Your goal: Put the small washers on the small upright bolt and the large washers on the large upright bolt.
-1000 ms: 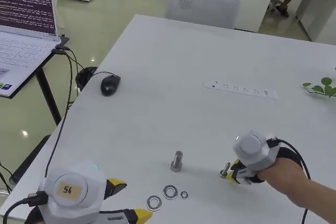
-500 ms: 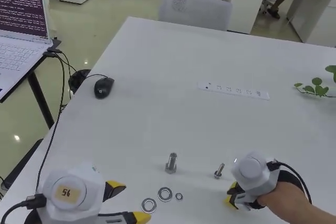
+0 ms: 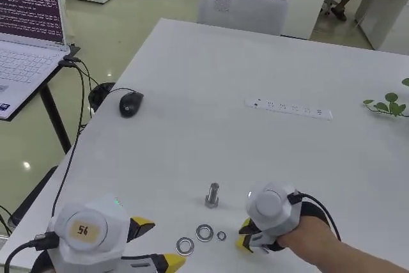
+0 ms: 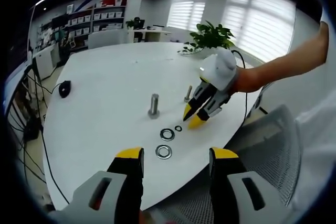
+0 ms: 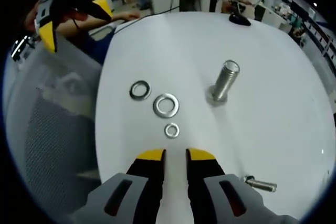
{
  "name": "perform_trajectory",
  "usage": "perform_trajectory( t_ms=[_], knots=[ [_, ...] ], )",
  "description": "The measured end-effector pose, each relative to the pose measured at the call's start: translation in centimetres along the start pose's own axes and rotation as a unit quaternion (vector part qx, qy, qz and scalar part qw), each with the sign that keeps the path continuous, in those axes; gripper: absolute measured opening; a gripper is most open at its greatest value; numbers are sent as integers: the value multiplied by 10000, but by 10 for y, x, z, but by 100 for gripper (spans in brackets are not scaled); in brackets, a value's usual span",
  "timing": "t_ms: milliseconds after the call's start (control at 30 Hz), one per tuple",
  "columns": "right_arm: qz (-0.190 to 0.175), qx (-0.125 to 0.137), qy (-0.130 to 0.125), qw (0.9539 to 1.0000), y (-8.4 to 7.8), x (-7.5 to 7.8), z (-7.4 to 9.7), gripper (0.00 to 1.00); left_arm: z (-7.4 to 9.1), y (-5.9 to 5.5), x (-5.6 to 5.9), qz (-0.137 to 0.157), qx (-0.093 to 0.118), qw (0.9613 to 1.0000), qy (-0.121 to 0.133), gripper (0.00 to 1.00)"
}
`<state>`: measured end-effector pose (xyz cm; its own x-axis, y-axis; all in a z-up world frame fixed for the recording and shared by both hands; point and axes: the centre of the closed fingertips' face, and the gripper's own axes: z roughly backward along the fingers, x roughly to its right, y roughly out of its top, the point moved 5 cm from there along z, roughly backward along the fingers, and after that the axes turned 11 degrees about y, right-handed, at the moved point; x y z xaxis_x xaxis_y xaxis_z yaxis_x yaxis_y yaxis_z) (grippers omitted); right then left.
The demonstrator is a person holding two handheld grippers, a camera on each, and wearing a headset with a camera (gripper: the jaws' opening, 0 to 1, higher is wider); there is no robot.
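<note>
Right tool: the grey, yellow-tipped right tool [image 5: 176,155] hangs low over the white worktop [image 3: 192,62]. Its tips are drawn almost together with only a thin slit between them, and nothing is in them.
Small washer: a small steel washer [image 5: 171,130] lies flat just ahead of those tips.
Large washers: a large steel washer [image 5: 166,105] lies just past the small one. A second large steel washer [image 5: 140,89] lies beside it, nearer the left tool.
Large bolt: the large upright steel bolt [image 3: 213,195] stands beyond the washers, its shank bare.
Small bolt: the small steel bolt [image 4: 187,94] stands upright close behind the right tool, also bare.
Left tool: the matching left tool [image 4: 177,155] sits at the near edge of the worktop. Its tips are wide apart and empty, pointing towards the washers.
Further off: a black computer mouse [image 3: 131,103] and a white power strip [image 3: 294,109] lie on the worktop, well apart from the bolts.
</note>
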<state>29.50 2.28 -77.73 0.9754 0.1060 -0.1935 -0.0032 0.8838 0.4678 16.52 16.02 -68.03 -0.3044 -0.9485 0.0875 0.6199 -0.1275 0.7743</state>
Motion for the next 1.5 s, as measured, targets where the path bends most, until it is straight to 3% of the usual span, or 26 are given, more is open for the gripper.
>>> perform_trajectory(
  t_ms=[267, 333, 567, 700, 900, 1067, 1167, 1267, 1367, 1433, 1500],
  knots=[
    [161, 89, 53, 9998, 16, -1, -11, 17, 1, -1, -1, 29, -4, 10000, 24, 49],
    [484, -41, 29, 9988, 16, -1, -13, 17, 1, -1, -1, 27, -6, 10000, 31, 49],
    [527, -91, 99, 9985, 17, 0, -12, 16, -2, -1, 1, 14, -25, 10000, -9, 49],
    [729, -216, 88, 9971, 17, 0, -13, 16, -3, -1, 2, 4, -27, 10000, -34, 49],
    [640, -218, 81, 9977, 18, -2, -12, 14, -3, 1, 3, -16, -19, 10000, -43, 49],
    [441, -60, 12, 9990, 14, -2, -12, 14, -2, 1, 0, -2, -13, 10000, 3, 49],
    [555, -74, 34, 9984, 14, -4, -11, 14, -1, 1, -1, 14, -13, 10000, 12, 49],
    [900, -290, 213, 9953, 15, -5, -12, 15, -2, -1, 0, 13, -26, 10000, 3, 49],
    [1346, -622, 470, 9878, 16, -5, -13, 18, -3, 0, 3, -15, -37, 10000, -35, 49],
    [1602, -730, 598, 9826, 17, -5, -13, 18, -3, 1, 5, -25, -35, 10000, -57, 49],
    [1698, -782, 663, 9801, 19, -4, -13, 18, -3, 1, 6, -42, -34, 10000, -68, 49]
  ],
)
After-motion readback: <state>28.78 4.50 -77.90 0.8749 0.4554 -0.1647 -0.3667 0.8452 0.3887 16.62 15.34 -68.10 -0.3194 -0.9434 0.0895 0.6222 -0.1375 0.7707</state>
